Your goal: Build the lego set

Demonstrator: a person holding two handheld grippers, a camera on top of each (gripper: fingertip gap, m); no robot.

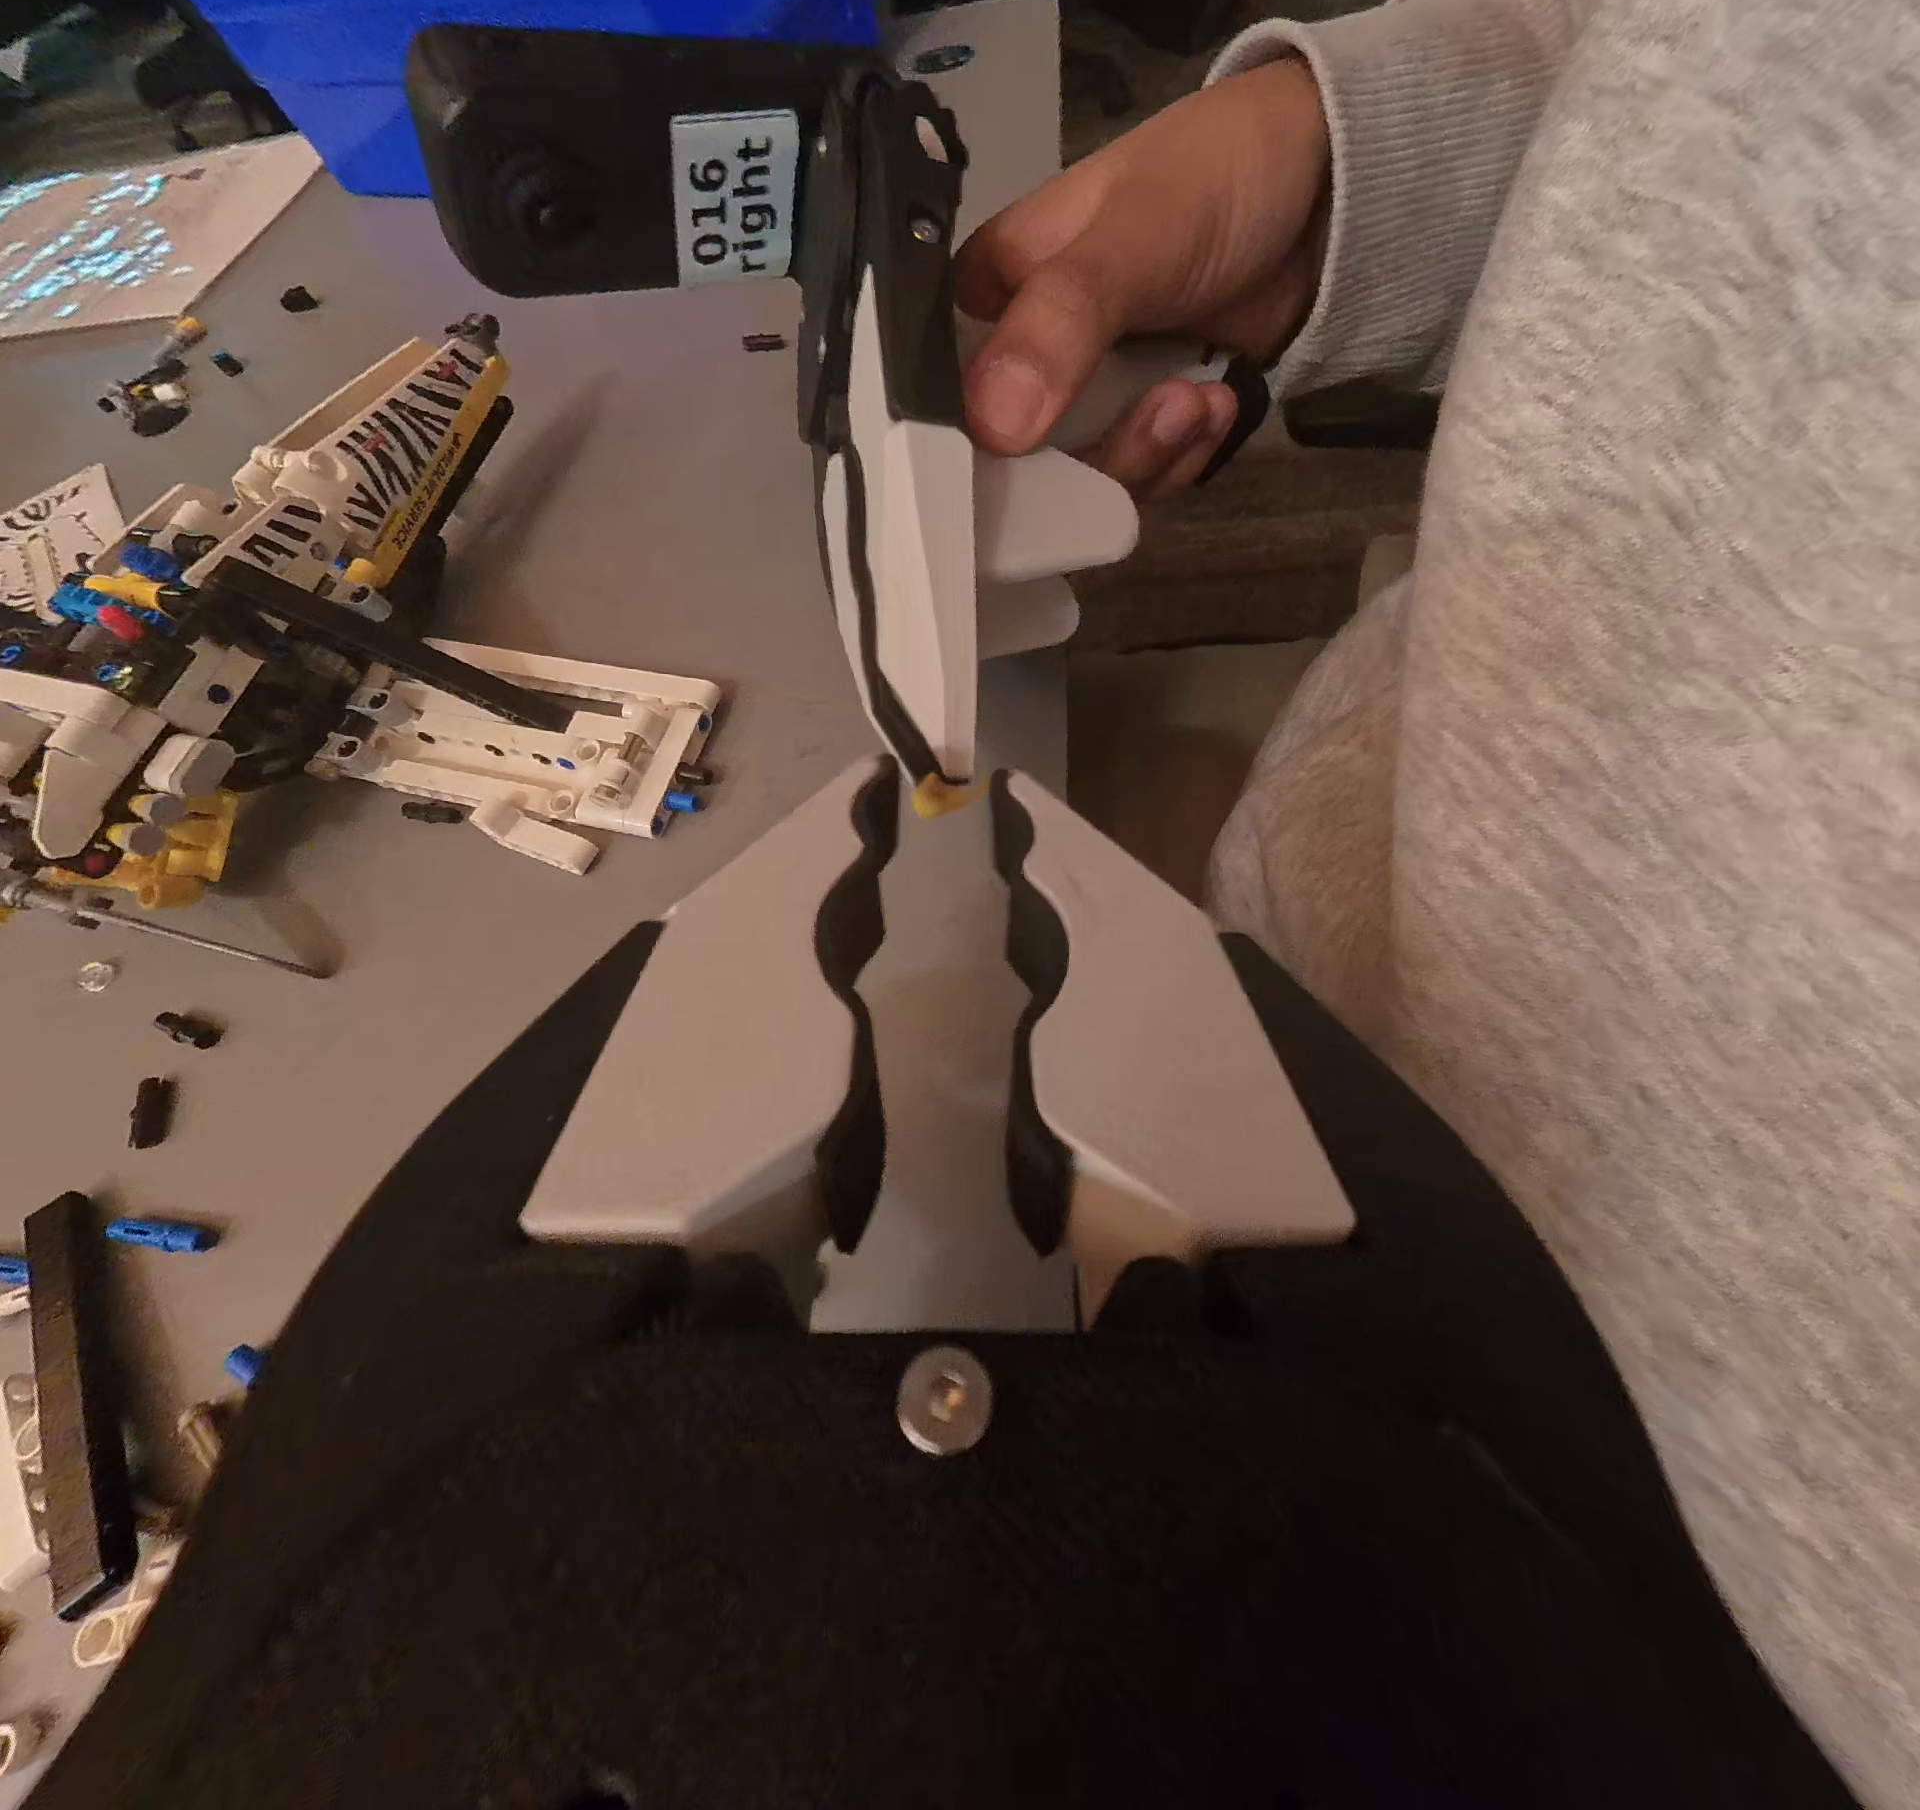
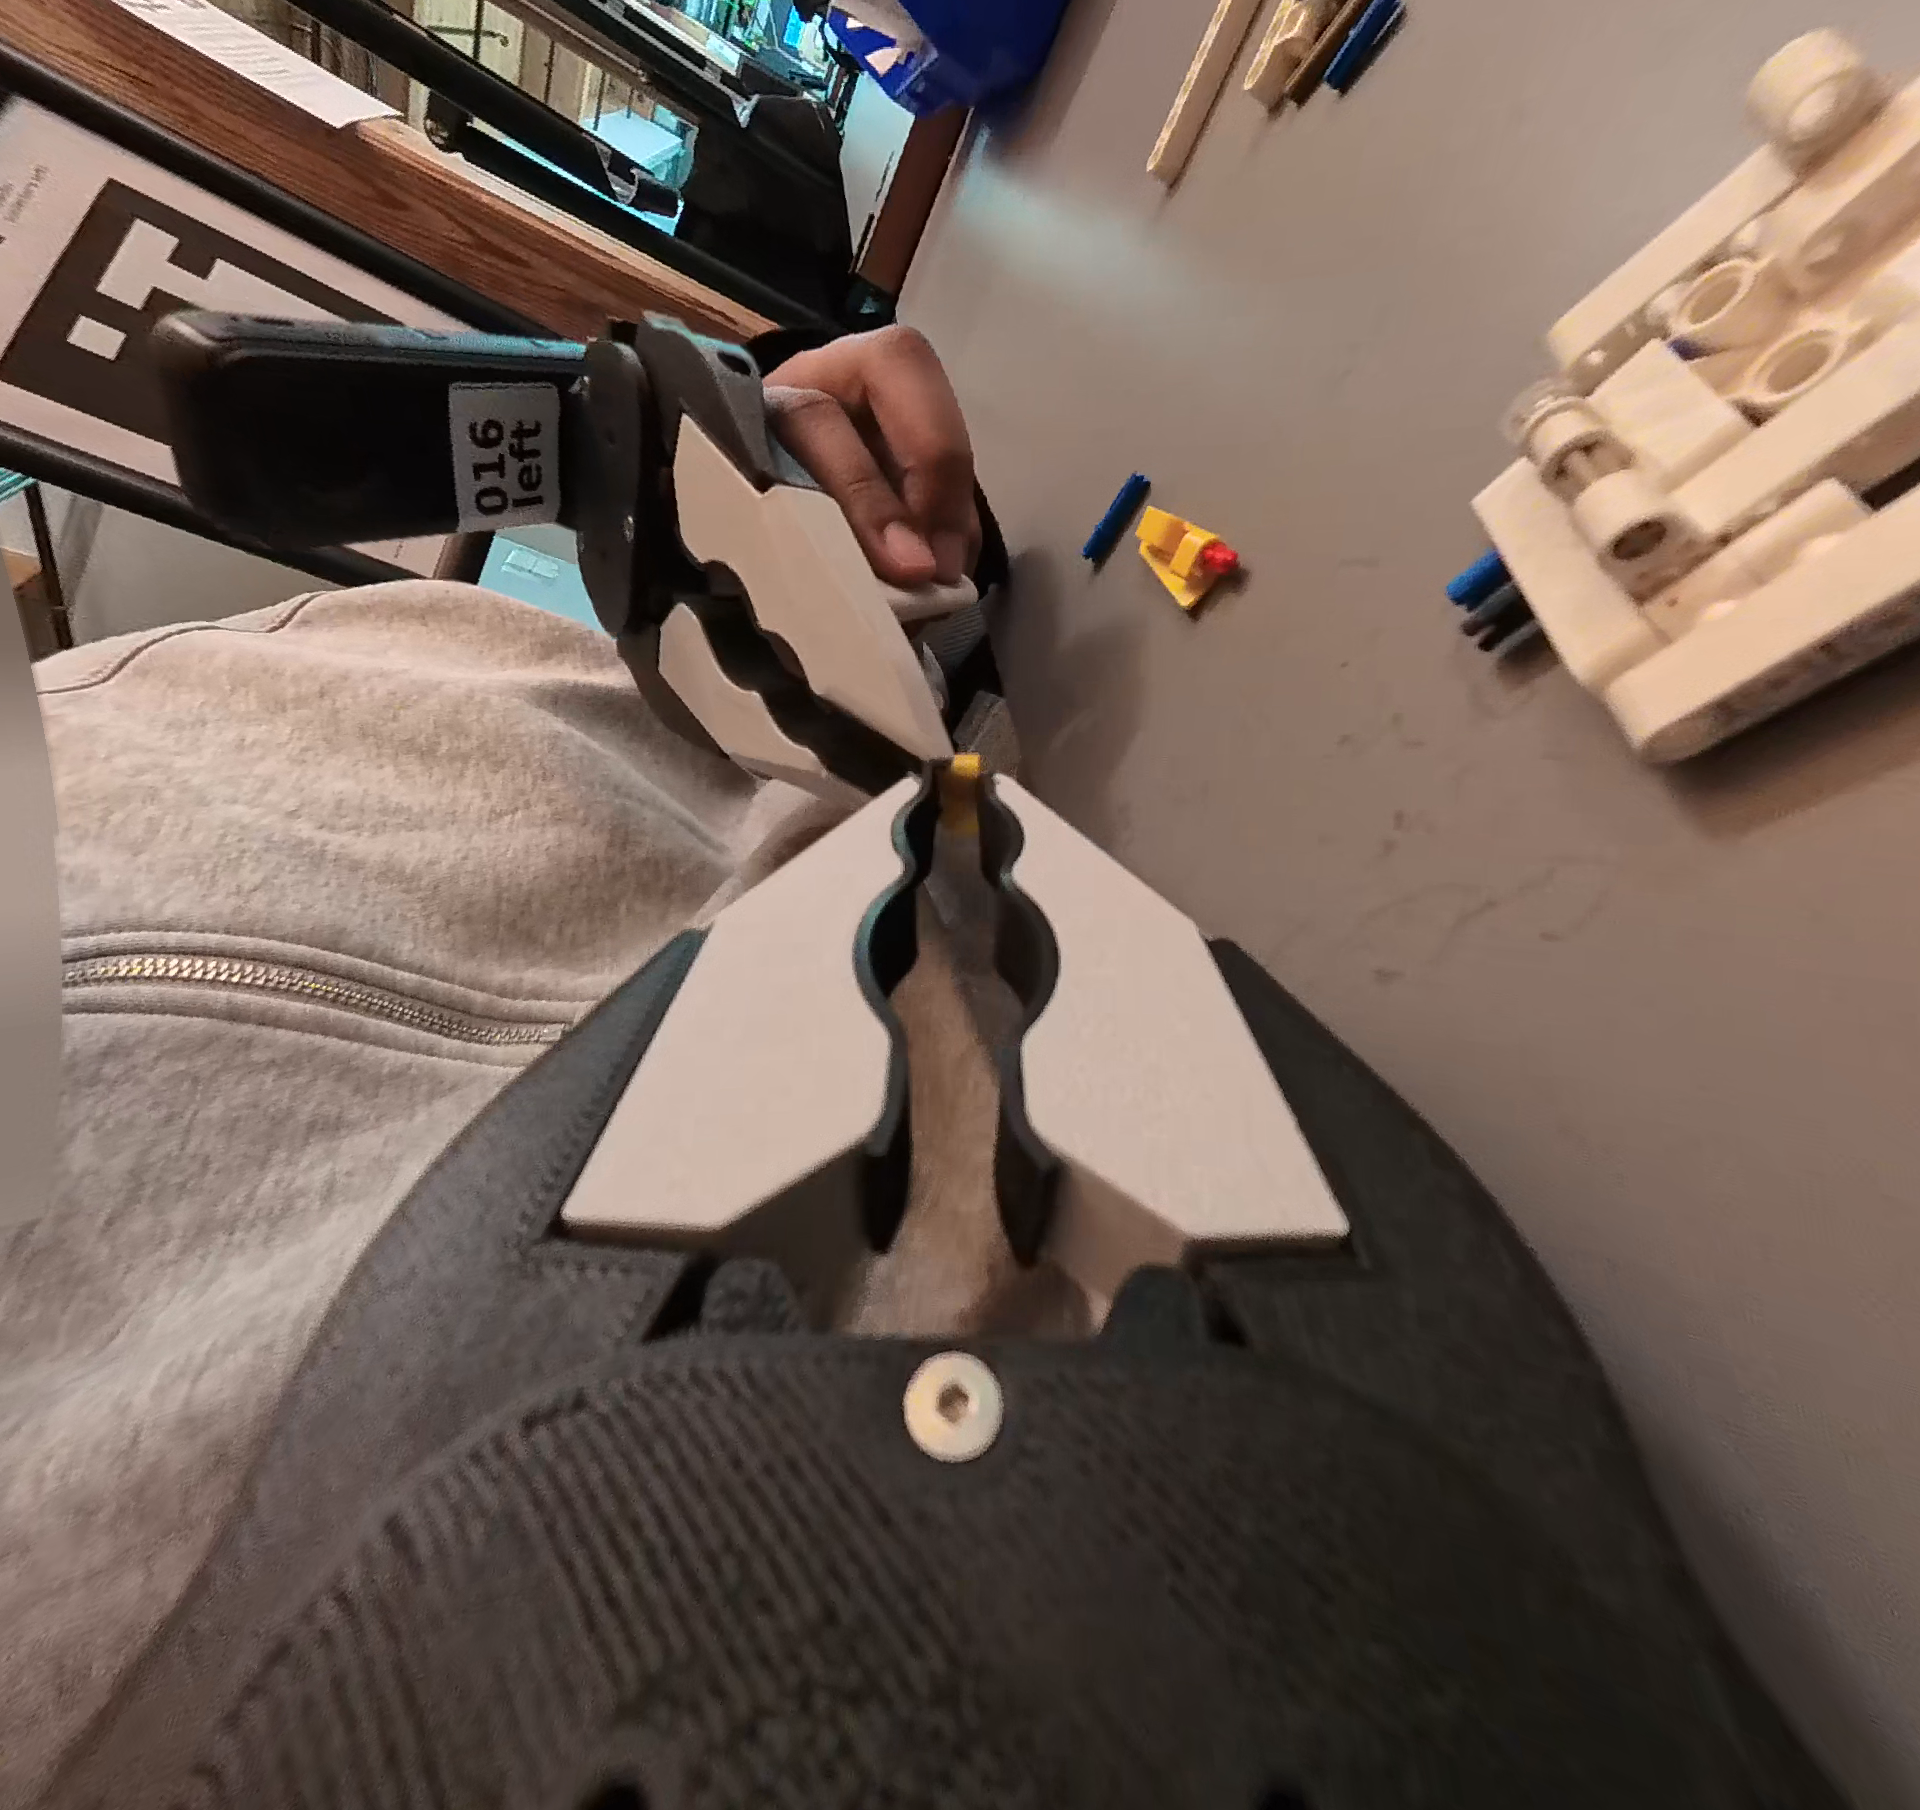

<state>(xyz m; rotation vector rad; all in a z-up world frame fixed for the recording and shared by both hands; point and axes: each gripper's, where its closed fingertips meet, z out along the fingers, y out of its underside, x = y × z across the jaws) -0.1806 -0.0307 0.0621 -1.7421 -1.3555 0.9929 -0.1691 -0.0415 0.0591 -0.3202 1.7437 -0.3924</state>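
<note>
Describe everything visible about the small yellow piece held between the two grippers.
The yellow piece is a tiny plastic Lego connector, glossy, mostly hidden. The right gripper pinches it at its fingertips, so only a short stub shows. It is held in the air at the table's near edge, in front of the person's grey sweatshirt. The left gripper, open, brackets it with its fingertips; contact with it cannot be told.

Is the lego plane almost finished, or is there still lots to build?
A good part is built: the zebra-striped model already stands on the grey table. Right now the right tongs pinch a small yellow piece, and the left tongs sit open right beside it. Plenty is left: loose blue pins, a black beam and a yellow-and-red bit still wait.
</note>
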